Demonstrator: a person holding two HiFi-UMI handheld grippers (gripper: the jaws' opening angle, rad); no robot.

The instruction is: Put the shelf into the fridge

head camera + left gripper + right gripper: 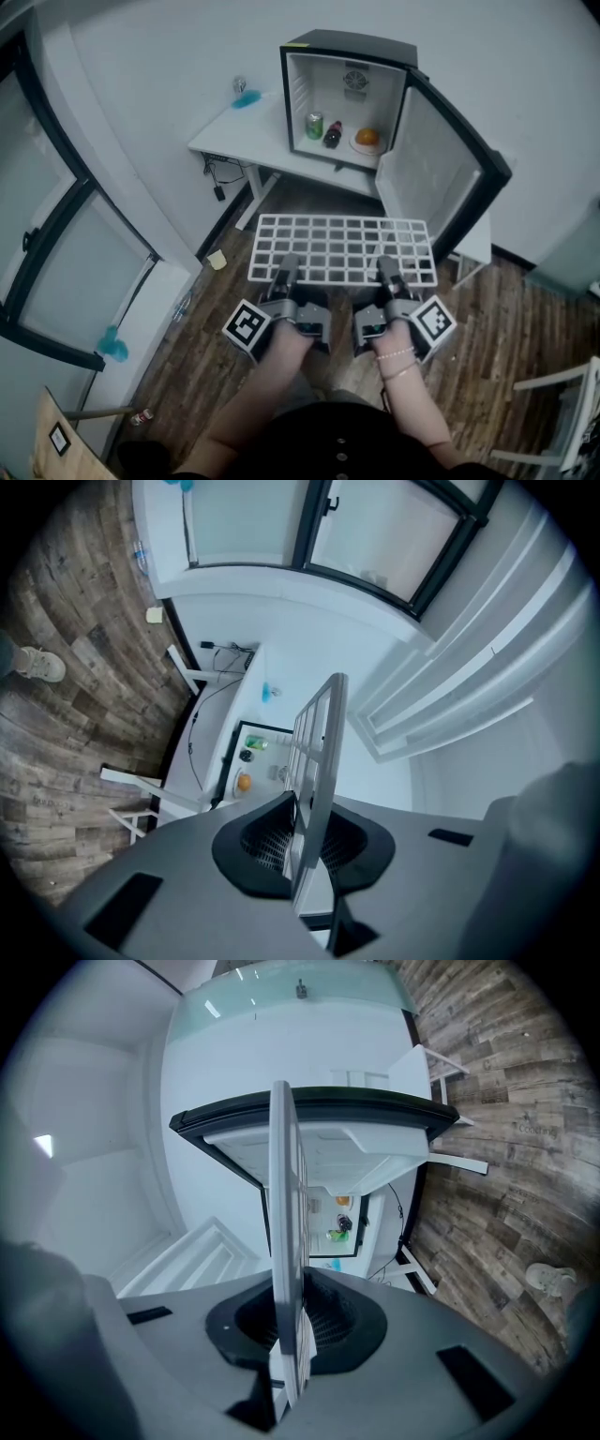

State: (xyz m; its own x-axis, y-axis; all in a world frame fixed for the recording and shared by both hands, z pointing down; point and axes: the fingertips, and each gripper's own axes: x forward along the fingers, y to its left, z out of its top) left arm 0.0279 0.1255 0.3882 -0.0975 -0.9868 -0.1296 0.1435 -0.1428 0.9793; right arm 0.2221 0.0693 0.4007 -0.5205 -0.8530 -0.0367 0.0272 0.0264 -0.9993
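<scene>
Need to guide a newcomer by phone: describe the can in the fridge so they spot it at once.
Find the small black fridge standing open on the white table. On its floor, three things sit in a row, and the can is leftmost, next to a dark bottle. It alone is green.

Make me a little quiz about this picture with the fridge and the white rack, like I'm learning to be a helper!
1. True or false: the fridge door is shut.
2. What do the left hand-held gripper and the right hand-held gripper both clamp? A) a towel B) the white wire shelf C) a pan
3. How many things sit inside the fridge?

Key:
1. False: the door stands open.
2. B.
3. Three: a green can, a dark bottle and an orange fruit.
</scene>
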